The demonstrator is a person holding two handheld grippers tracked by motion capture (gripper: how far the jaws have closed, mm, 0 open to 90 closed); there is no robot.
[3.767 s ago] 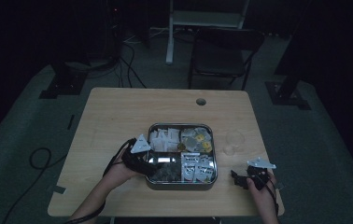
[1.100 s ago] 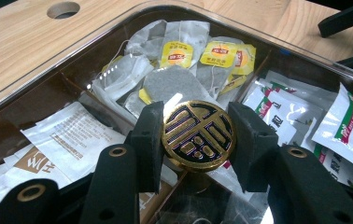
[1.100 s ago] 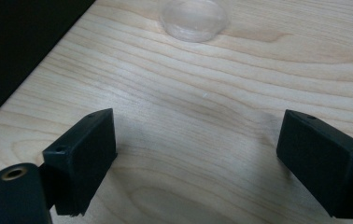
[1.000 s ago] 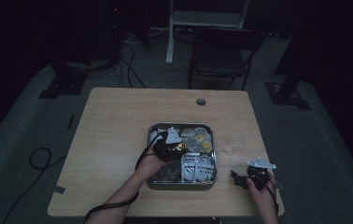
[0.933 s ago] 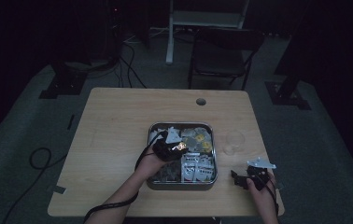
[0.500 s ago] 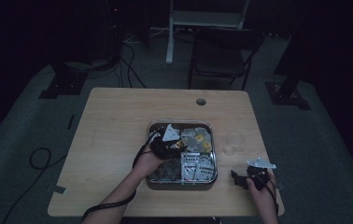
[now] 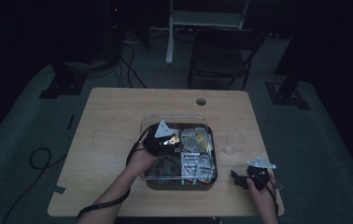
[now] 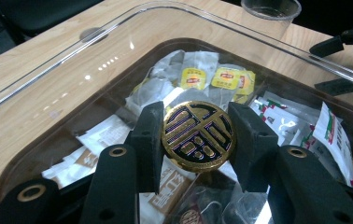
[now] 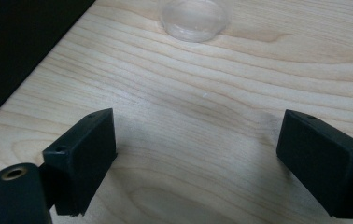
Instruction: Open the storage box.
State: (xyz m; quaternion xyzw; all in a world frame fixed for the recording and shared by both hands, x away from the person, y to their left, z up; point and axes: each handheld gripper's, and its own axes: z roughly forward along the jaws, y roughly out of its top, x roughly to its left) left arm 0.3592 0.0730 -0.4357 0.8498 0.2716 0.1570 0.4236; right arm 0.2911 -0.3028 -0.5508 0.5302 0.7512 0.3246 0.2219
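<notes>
Jaws of the left gripper (image 8: 198,140) clamp a round gold medallion (image 8: 198,136), face toward the camera, above the tray (image 7: 178,183); the right gripper (image 9: 198,163) rests agape.

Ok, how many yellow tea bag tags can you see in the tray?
2: one yellow tag and a second lie side by side in the tray, just beyond the gold disc held by the left gripper. More may be hidden under the packets.

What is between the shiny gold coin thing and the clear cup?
Only the clear tray's far rim. The left gripper holds the round gold packet above the tea bags; the clear cup stands on the table just beyond that rim.
</notes>
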